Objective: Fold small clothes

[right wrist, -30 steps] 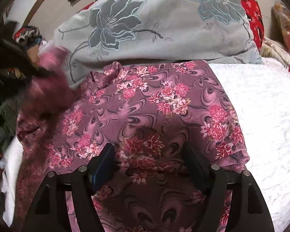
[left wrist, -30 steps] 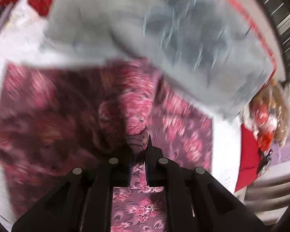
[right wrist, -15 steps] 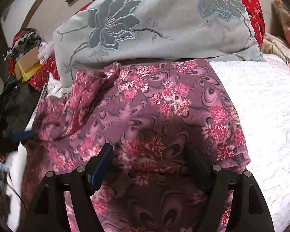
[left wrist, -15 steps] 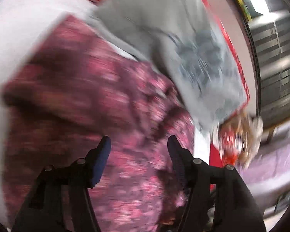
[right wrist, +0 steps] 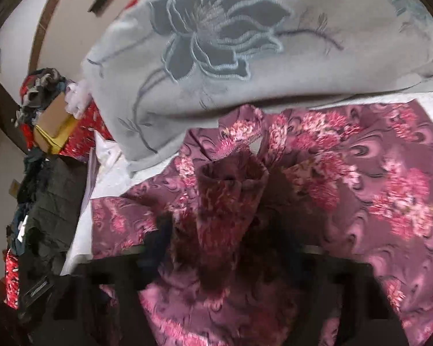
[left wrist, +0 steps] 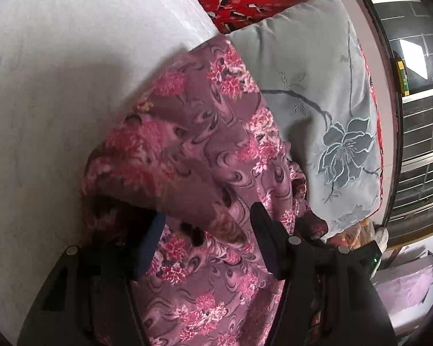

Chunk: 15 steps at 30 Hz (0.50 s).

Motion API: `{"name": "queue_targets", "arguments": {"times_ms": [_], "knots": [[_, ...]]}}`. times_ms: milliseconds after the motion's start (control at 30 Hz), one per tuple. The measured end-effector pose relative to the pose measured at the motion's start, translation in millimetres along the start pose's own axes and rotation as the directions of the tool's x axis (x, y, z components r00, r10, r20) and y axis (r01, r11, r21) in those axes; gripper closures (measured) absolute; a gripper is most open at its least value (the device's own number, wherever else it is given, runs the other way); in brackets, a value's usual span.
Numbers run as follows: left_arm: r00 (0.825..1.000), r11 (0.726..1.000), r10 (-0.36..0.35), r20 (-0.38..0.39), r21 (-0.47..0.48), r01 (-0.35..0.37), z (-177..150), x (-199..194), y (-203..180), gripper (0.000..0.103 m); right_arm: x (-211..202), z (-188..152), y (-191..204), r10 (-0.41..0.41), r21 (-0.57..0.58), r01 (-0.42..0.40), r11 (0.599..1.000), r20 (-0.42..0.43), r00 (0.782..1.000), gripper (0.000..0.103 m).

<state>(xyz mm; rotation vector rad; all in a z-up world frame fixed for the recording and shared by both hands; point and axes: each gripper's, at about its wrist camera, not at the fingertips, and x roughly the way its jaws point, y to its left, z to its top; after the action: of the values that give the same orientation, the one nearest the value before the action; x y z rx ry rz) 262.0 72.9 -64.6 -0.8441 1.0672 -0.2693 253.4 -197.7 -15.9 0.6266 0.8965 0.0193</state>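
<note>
The left fingers [left wrist: 207, 236] are seen standing apart over the garment [left wrist: 193, 150], with cloth lying between them but not pinched. The right fingers [right wrist: 228, 248] are closing, and a bunched fold of the garment [right wrist: 360, 190] is seen between them; blur hides whether the pads already press on it. The garment is spread on the bed [left wrist: 57, 72], its far edge touching the grey pillow [left wrist: 317, 92] at the head of the bed. A fold is judged to be in hand: one gathered edge is being taken on the right while the left is freed. For the next move, a firm grip on the right is called for, then the fold is to be carried over flat, and a fresh edge found for the left.
</note>
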Motion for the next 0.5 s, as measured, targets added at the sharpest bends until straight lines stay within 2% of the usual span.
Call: {"name": "queue_targets", "arguments": {"times_ms": [67,133,267,367,433,500], "knots": [[1.000,1.000,0.006,0.002,0.000,-0.006,0.3,0.5,0.9,0.043,-4.9,4.0,-4.4,0.026,0.017,-0.027,0.999,0.009,1.000,0.096],[1.000,1.000,0.008,0.003,0.000,-0.008,0.1,-1.4,2.9,0.043,-26.6,4.8,-14.0,0.049,0.024,-0.051,0.998,0.080,0.996,0.096],[0.999,0.999,0.041,0.005,0.026,-0.041,-4.9,-1.0,0.5,0.043,-66.2,0.9,-54.0,0.035,0.081,-0.047,0.996,0.137,0.990,0.097],[0.999,0.998,0.051,0.008,0.037,-0.052,-8.6,-1.0,-1.7,0.043,-77.7,-11.3,-90.4,-0.024,0.121,0.012,0.993,0.096,0.995,0.096],[0.998,0.996,0.068,0.019,0.056,-0.069,-11.4,-1.1,-4.0,0.045,-79.2,-22.9,-113.3,-0.016,0.162,0.012,0.987,0.028,0.999,0.091],[0.996,0.994,0.082,0.030,0.068,-0.084,-12.7,-1.6,-5.3,0.047,-87.3,-28.8,-122.3,-0.022,0.178,0.016,0.984,0.034,0.999,0.086]]}}
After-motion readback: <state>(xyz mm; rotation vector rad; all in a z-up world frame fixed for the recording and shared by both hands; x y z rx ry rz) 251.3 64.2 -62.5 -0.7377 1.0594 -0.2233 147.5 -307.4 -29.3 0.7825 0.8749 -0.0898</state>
